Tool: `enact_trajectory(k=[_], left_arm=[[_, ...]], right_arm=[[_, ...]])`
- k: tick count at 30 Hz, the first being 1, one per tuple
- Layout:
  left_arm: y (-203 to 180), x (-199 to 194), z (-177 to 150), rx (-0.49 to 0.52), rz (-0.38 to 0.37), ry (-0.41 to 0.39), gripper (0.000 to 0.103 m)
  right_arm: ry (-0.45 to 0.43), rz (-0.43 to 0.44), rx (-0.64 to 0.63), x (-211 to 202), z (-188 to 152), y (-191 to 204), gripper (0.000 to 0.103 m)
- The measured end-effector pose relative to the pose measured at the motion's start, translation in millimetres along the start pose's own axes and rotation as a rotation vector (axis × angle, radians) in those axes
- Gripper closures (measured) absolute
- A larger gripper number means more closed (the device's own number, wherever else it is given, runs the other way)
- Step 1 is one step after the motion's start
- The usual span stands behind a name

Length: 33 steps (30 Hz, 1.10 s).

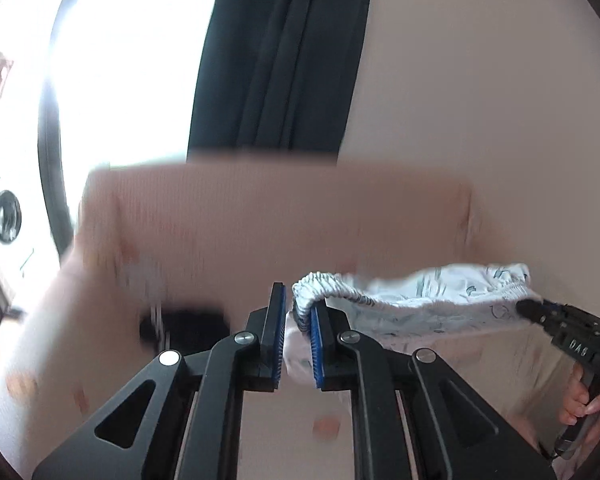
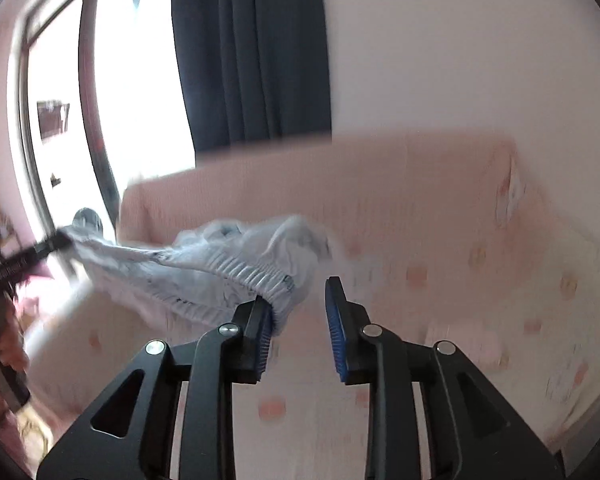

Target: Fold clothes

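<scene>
Nearest the left wrist lens, the left claw (image 1: 298, 334) had its blue-padded fingers a small gap apart, with the elastic waistband of a white printed garment (image 1: 420, 300) hooked over the right-hand finger and cloth filling the space between the pads; whether the pads actually pinched it was hard to tell through the blur. From there the garment stretched out to the right, held off the sofa, to the right claw (image 1: 526, 307), whose tip met the waistband's far end. A person's hand (image 1: 584, 400) gripped that tool's handle.

In the right wrist view, the right claw (image 2: 298, 318) stood wide open, the waistband looped over its left finger only, the other finger bare. The garment (image 2: 204, 264) ran away leftward to the left claw (image 2: 62, 242).

Beyond lay a pink sofa (image 2: 420, 208) with a dotted cover, a dark curtain (image 2: 248, 60) and a bright window (image 2: 140, 80).
</scene>
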<state>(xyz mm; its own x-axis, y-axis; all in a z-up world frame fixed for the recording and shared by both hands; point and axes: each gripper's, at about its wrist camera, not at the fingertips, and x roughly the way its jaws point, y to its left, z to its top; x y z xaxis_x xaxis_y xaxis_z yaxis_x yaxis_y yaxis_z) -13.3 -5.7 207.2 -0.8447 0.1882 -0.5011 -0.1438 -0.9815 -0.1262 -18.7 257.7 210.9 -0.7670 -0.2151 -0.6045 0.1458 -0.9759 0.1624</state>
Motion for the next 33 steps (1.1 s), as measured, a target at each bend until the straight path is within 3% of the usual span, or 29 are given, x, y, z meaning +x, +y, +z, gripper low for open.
enact_trajectory(k=[6,8,10,13,15,19,21,23,24,28,31,32,33], left_arm=[[25,116,-182,-0.123,0.034,0.517,0.091],[29,129,-217,-0.162,0.031,0.590,0.091],[31,132,-235,-0.208,-0.005,0.607,0.091],[27,129,-237,-0.188,-0.009,0.577,0.091],[26,130,-233,-0.166,0.010,0.554,0.091],[40,131,-234,-0.170,0.057,0.578,0.088],[46,135,-244,-0.158,0.086,0.615,0.081],[50,139,-254,-0.151,0.094,0.652,0.061],[50,141,-257,-0.154,0.086,0.663,0.059],[42,152,-262,-0.117,0.071,0.691,0.059],[38,160,-263,-0.064,0.138,0.674,0.059],[40,164,-263,-0.067,0.163,0.666,0.059],[44,167,-262,-0.087,0.163,0.657,0.059]], right_arm=[[0.414,-0.038,0.060,86,-129,-20,0.080],[0.564,-0.058,0.085,115,-175,-27,0.080],[0.631,-0.065,0.065,128,-196,-27,0.080],[0.608,-0.034,-0.034,133,-192,-9,0.074],[0.586,-0.005,-0.119,142,-187,11,0.065],[0.542,0.042,-0.289,163,-179,49,0.064],[0.543,0.008,-0.372,181,-180,61,0.064],[0.548,-0.009,-0.420,196,-184,66,0.063],[0.554,-0.019,-0.439,203,-187,67,0.059],[0.602,-0.083,-0.491,222,-211,55,0.059],[0.564,-0.065,-0.437,217,-212,45,0.060],[0.552,-0.065,-0.418,216,-211,41,0.061],[0.532,-0.070,-0.394,215,-209,36,0.069]])
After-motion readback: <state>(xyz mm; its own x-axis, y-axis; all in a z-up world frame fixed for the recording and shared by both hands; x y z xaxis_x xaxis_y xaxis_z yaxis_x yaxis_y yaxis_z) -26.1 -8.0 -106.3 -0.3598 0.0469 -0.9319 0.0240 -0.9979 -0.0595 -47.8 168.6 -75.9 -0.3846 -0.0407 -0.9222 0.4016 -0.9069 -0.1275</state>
